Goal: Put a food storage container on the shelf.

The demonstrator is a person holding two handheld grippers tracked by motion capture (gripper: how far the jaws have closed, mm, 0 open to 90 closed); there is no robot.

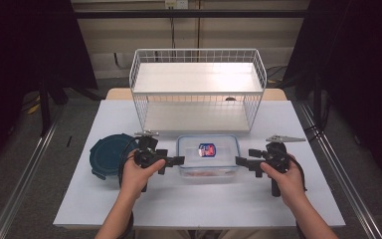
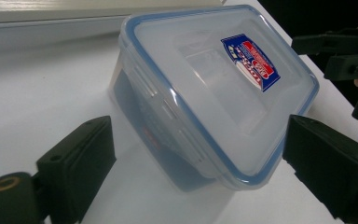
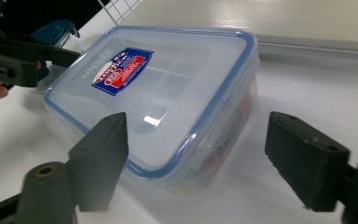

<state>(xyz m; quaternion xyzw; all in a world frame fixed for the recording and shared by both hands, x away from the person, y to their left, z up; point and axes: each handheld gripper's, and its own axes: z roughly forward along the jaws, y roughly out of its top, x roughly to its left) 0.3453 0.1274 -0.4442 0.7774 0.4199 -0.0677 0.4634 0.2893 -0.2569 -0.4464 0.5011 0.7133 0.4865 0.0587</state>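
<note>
Container (image 1: 208, 157) centred on desk (image 1: 189, 199) | left hand-held gripper (image 1: 178, 161), right hand-held gripper (image 1: 241, 162) flanking it, both released, jaws unclamped | positioned presumably for two-sided lift

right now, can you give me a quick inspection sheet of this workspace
surface: white table, bare at the front.
job's things: clear rectangular container with a blue-rimmed lid on and a red and blue label, lying flat at the table's middle; something reddish inside, too blurred to name.
clutter: round dark teal lid to the left of the container; white wire two-tier rack behind it.
grippers: left gripper and right gripper flank the container's short ends, jaws open around its corners, pads not pressing.
cables: a black cable loops by each hand.
surroundings: dark curtains on both sides, metal rails along the floor, a wall socket behind.
</note>
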